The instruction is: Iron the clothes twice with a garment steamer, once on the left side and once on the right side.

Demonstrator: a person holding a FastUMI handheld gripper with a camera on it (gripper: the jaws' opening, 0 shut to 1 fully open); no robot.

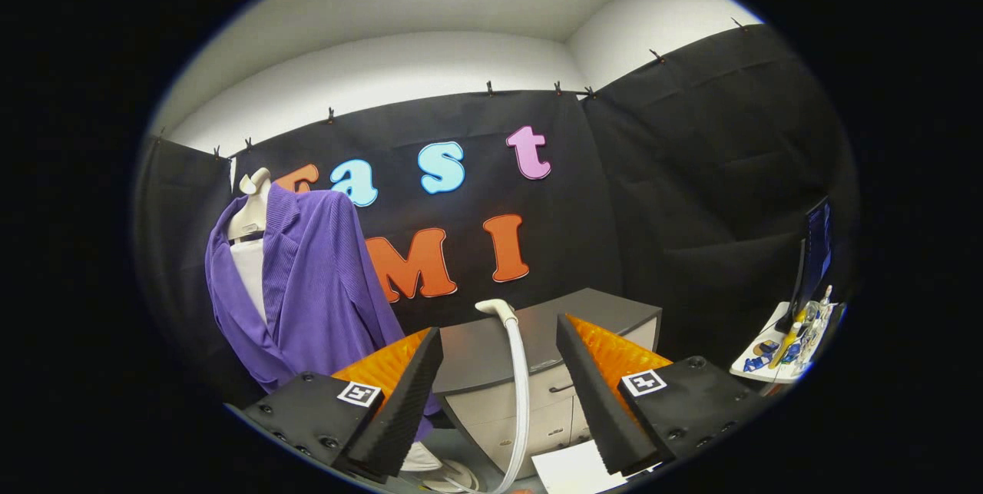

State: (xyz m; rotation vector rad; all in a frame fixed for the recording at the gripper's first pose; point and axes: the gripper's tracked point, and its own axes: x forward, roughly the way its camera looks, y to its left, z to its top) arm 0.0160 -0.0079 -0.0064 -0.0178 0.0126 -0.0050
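Gripper (499,402) held level, facing the booth's back wall, fingers spread wide apart with nothing between the pads; each finger carries a small square black-and-white marker on its top face, a pattern only, no readable text. Through the gap between the fingers rises the garment steamer (513,371): a white wand with its head at the top resting against the front edge of a grey cabinet (537,340), and its white hose running down and curling on the floor just ahead of the fingers. No finger touches the steamer; it stands a little beyond the tips. The cabinet has a dark top and pale drawers with dark handles. To the left of the fingers, well apart from the steamer, a purple ribbed jacket (315,286) hangs open on a white mannequin torso (249,248), white showing between the lapels. A white sheet of paper (576,471) lies on the floor close to the right finger; whether anything is printed on it cannot be told. Far right, a white tray or shelf (756,371) holds small blue and yellow items too small to identify, with a dark monitor (815,248) standing above it. No brand marks legible on steamer or cabinet.
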